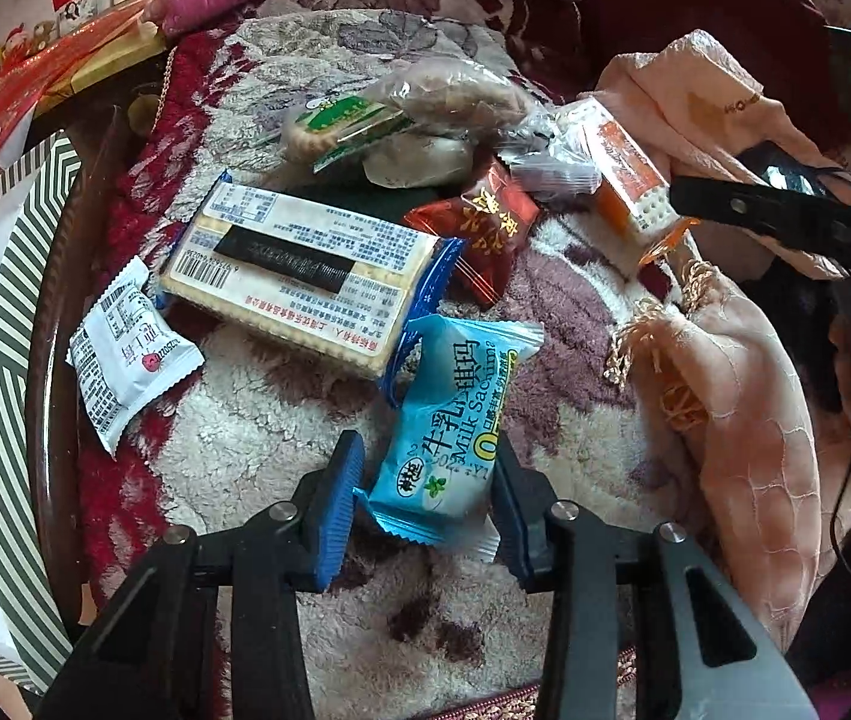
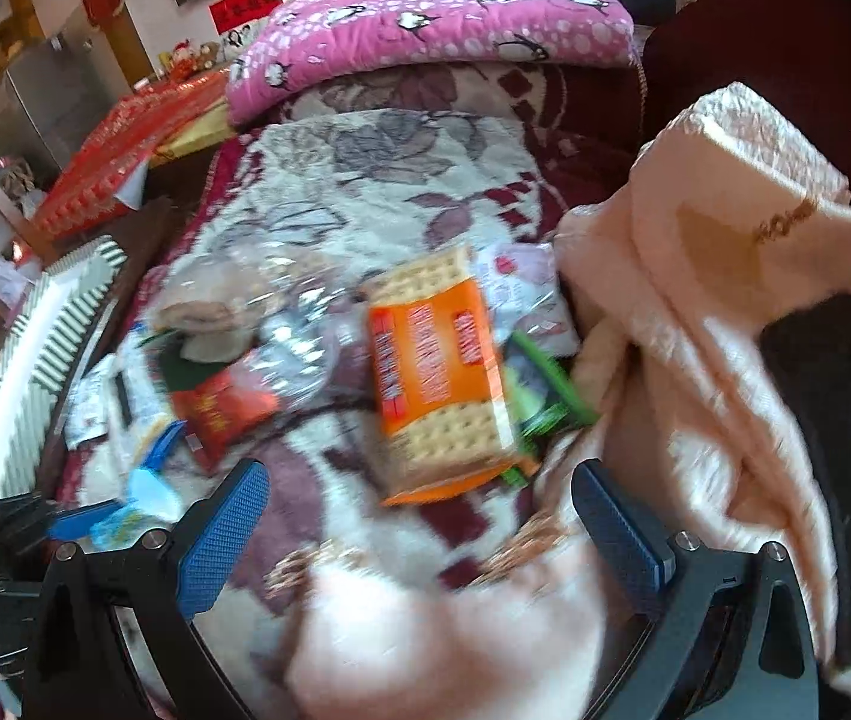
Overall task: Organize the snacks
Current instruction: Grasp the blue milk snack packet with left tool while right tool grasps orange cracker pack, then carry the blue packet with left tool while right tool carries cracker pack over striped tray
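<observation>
1. The left gripper (image 1: pixel 428 495) points steeply down at a fleecy flowered blanket (image 1: pixel 257 456), with the light-blue milk sachima packet (image 1: pixel 455 426) between its blue pads (image 1: pixel 335 504); the jaws have narrowed onto the packet's lower end, and the right pad touches the wrapper while the left sits at the crimped edge, so I read this as a grip just taken
2. The packet's long axis runs away from the gripper, up towards the snack pile, so the pads clamp across its narrow width, a good hold for lifting it straight out
3. Its far end sits just beside the large cracker pack (image 1: pixel 311 270), lying label-down, with a red wrapper (image 1: pixel 485 228) and a small white sachet (image 1: pixel 125 360) nearby
4. The right gripper (image 2: pixel 419 534) stands wide open and empty, hovering over a pink fringed cloth (image 2: pixel 725 300); the orange cracker pack (image 2: pixel 443 378) lies just ahead of it, long axis pointing away
5. A striped box (image 1: pixel 11 300) stands to the left, nearer the left hand, probably where the packet goes
</observation>
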`<state>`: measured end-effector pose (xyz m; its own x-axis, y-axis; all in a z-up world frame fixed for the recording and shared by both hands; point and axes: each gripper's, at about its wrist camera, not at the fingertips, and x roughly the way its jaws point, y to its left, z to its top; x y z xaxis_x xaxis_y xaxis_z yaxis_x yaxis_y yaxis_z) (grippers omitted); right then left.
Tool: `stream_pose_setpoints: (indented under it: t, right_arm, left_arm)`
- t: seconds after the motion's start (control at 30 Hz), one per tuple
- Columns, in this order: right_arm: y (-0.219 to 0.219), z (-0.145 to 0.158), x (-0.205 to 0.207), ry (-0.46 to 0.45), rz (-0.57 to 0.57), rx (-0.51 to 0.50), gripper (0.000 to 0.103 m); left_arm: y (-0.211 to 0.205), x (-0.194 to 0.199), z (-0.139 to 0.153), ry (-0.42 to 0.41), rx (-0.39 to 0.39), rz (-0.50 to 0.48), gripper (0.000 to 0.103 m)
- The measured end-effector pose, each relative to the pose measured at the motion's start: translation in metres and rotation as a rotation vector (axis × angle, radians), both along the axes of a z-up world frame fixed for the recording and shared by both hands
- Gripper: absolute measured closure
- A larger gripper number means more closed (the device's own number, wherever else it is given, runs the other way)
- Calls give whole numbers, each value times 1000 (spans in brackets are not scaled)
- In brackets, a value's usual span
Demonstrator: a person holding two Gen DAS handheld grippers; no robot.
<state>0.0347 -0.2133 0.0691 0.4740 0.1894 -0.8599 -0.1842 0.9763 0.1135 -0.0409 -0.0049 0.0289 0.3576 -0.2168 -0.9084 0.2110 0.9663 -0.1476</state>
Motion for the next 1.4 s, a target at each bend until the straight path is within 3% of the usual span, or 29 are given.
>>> stream_pose_setpoints:
  t: [0.23,0.3,0.37,0.4,0.47,0.7,0.97,1.07,1.4]
  right_arm:
    - [21,-17,28,-4,100,-182,1]
    - [30,-23,37,-23,130,-276,1]
    - [33,-29,46,-8,155,-311,10]
    - [34,-31,50,2,167,-308,17]
    - [35,-38,58,46,193,-289,46]
    - [23,-32,39,63,211,-232,46]
    - [13,5,2,15,170,-68,46]
    - [24,16,-7,3,191,-18,46]
    - [102,37,-9,-19,360,1,46]
  left_arm:
    - [0,-1,9,-3,-34,16,64]
    - [0,-2,12,-6,-37,14,64]
    - [0,-2,13,-5,-41,16,64]
    - [0,-2,12,-2,-42,18,64]
    - [1,-1,11,3,-43,25,64]
    - [3,-2,15,-3,-64,29,64]
    - [5,-6,38,-52,-78,39,64]
    - [10,-7,48,-76,-71,56,64]
    - [65,-6,76,-149,-36,189,64]
